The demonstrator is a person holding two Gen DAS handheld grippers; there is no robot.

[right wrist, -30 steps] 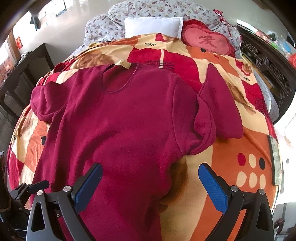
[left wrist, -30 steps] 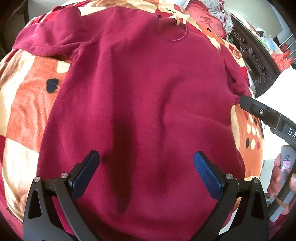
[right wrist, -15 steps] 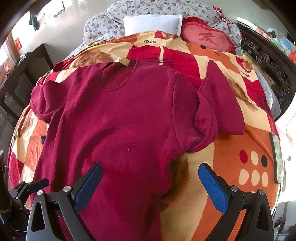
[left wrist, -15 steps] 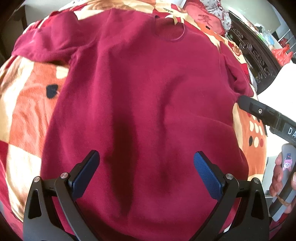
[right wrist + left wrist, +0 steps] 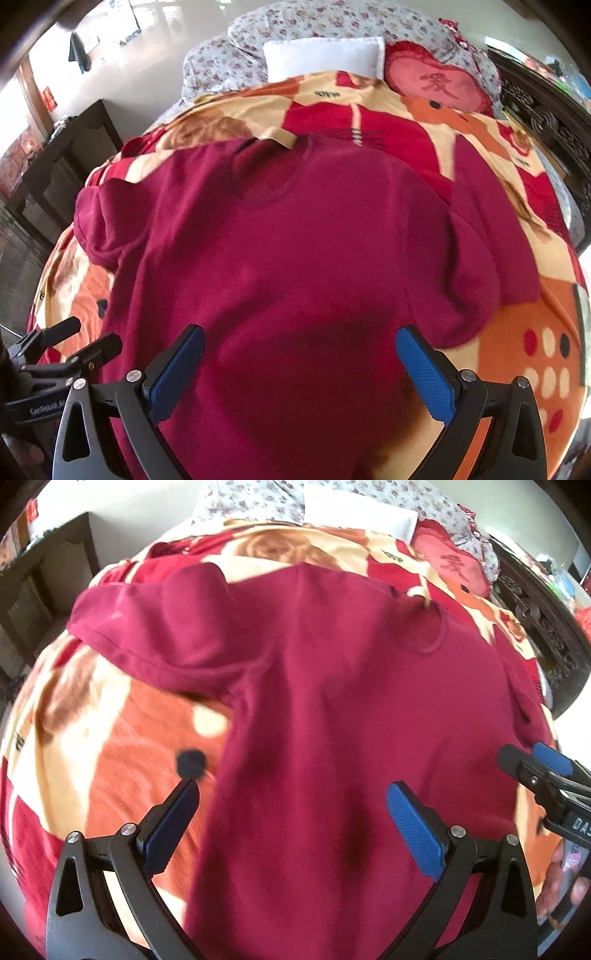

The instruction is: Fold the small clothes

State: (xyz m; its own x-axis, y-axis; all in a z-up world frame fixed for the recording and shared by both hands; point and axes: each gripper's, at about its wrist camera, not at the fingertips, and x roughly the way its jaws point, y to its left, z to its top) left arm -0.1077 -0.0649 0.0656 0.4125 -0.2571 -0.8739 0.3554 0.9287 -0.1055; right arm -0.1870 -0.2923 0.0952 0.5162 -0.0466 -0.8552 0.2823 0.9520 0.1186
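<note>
a dark red sweater [image 5: 295, 258] lies flat, unfolded, on a patterned blanket [image 5: 535, 350]. left gripper [image 5: 291, 834] and right gripper [image 5: 301, 373] hover spread wide, holding nothing. folding seems unstarted; next likely needs grasping a sleeve [image 5: 155, 631].

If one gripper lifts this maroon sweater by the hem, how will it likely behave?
The maroon sweater looks soft and floppy: its sleeve already lies folded back in creases, so it would probably sag and drape. Its fuzzy knit on the plush blanket suggests it drags rather than slides. Both hand-held grippers are open.
</note>
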